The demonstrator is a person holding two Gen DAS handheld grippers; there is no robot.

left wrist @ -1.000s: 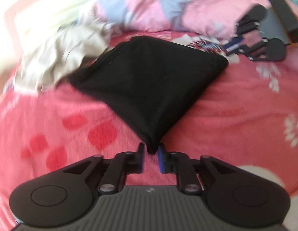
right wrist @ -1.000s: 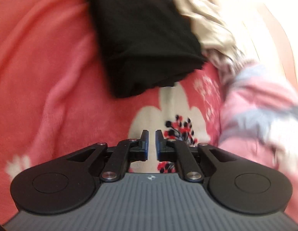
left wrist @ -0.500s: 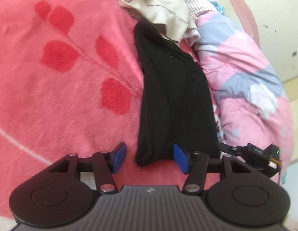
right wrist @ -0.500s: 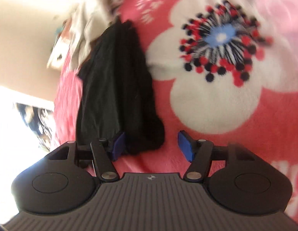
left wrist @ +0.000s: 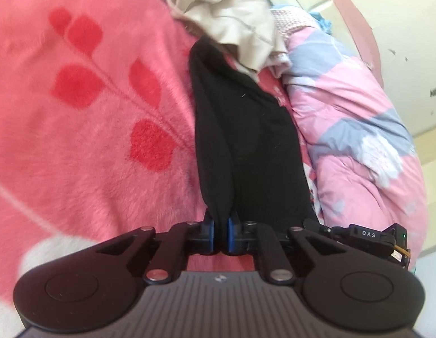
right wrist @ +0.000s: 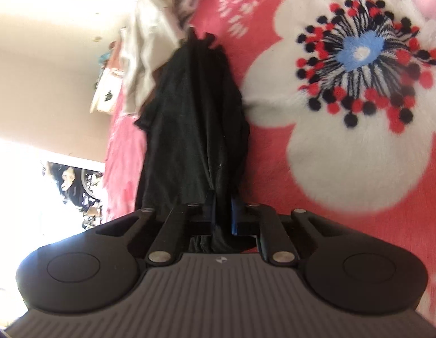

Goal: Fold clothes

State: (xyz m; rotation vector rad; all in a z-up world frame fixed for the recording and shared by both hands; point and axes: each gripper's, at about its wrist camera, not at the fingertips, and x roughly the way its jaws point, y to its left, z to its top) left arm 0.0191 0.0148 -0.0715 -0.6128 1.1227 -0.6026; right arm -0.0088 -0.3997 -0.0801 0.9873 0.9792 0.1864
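Left gripper (left wrist: 220, 232): jaws pressed together on a bunched near corner of the black garment (left wrist: 246, 146). Right gripper (right wrist: 221, 214): jaws likewise pinching a fold of the same garment (right wrist: 195, 129), cloth gathered between the blue pads (right wrist: 234, 216).

Garment lies folded into a long narrow strip on the pink floral blanket (left wrist: 85, 146) of the bed, running away from both grippers. Far end sits just beside, possibly under, a crumpled beige garment (left wrist: 234, 25). Pink-and-grey quilt (left wrist: 358, 129) borders one long side.

Judgement: both near corners are held so the end can be lifted evenly and carried toward the far end for a further fold. Risk: the thick bunched layers slipping from one grip.
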